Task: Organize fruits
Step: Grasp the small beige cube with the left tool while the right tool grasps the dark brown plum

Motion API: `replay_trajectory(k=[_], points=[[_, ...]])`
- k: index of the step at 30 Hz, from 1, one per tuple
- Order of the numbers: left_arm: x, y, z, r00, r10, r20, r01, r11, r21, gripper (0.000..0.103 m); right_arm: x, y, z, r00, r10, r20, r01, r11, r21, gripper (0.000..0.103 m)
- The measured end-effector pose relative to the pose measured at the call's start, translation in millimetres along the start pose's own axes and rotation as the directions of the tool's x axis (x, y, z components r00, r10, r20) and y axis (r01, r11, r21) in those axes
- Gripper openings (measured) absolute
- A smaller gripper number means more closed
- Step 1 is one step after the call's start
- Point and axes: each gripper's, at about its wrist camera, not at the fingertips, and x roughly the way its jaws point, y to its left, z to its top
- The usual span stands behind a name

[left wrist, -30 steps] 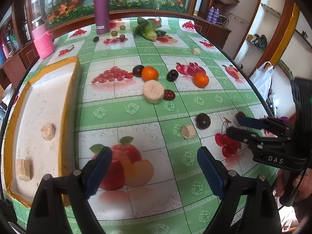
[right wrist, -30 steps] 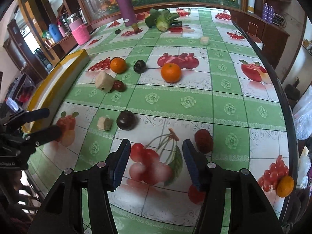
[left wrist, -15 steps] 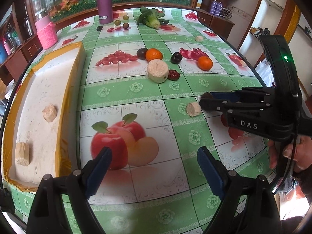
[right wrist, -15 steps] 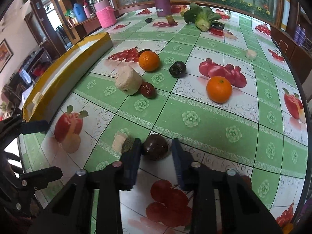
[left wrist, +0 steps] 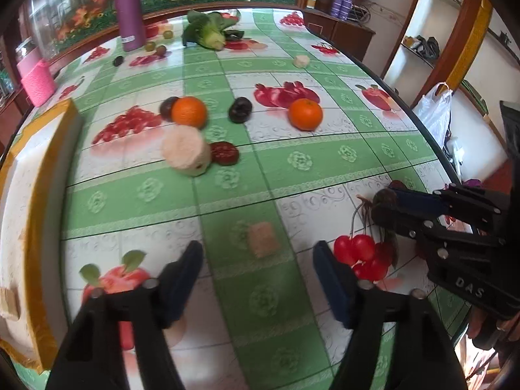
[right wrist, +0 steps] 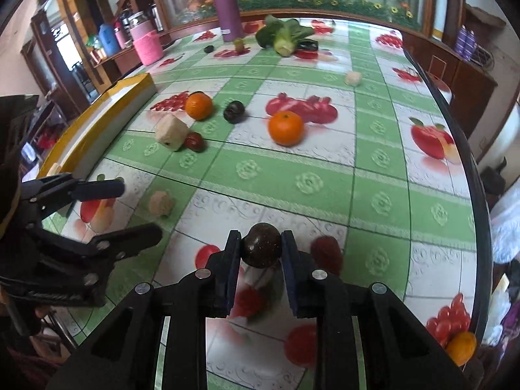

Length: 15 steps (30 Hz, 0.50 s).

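Note:
My right gripper (right wrist: 261,247) is shut on a dark round fruit (right wrist: 261,248), held a little above the fruit-print tablecloth. In the left wrist view that right gripper (left wrist: 383,203) shows at the right with the dark fruit (left wrist: 385,196) at its tips. My left gripper (left wrist: 258,261) points down at a small beige fruit chunk (left wrist: 263,239). Its jaws are closing. The chunk lies between and just ahead of the fingertips, and the pads do not touch it. The right wrist view has the left gripper (right wrist: 133,209) beside the same chunk (right wrist: 161,203).
A white foam tray with a yellow rim (left wrist: 32,169) runs along the left and holds beige pieces. Mid-table lie two oranges (left wrist: 189,111) (left wrist: 305,114), a dark plum (left wrist: 240,110), a big beige chunk (left wrist: 187,154) and a red date (left wrist: 224,152). A purple bottle (left wrist: 128,19) and greens (left wrist: 208,32) stand at the back.
My right gripper closed on the dark fruit and drew it back off the cloth. My left gripper moved right over the beige chunk and its jaws narrowed.

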Motion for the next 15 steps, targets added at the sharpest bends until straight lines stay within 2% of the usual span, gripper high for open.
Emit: replay_trajectory(k=[1, 2, 3, 4, 5, 15], points=[[4, -1, 1, 1.000, -0.006, -0.004, 0.006, 1.000, -0.003, 0.056, 0, -1, -1, 1.000, 0.004, 0.000, -0.004, 1.000, 0.007, 0.025], [7, -2, 2, 1.000, -0.001, -0.006, 0.001, 1.000, -0.007, 0.052, 0, -2, -2, 1.000, 0.009, -0.001, -0.009, 1.000, 0.013, 0.025], [7, -2, 2, 1.000, 0.011, 0.013, -0.011, 1.000, -0.003, 0.043, -1, -3, -3, 1.000, 0.013, -0.002, -0.013, 1.000, 0.017, 0.025], [7, -3, 3, 1.000, 0.004, 0.022, -0.004, 1.000, 0.002, 0.027, -1, -3, -3, 1.000, 0.017, -0.001, -0.016, 1.000, 0.018, 0.025], [7, -1, 3, 1.000, 0.001, 0.024, -0.001, 1.000, 0.000, 0.022, -2, -3, -4, 1.000, 0.018, 0.001, -0.018, 1.000, 0.017, 0.025], [-20, 18, -8, 0.996, -0.074, 0.049, 0.078, 0.994, -0.072, 0.022, -7, 9, -2, 1.000, 0.022, 0.018, -0.022, 1.000, 0.002, 0.025]])
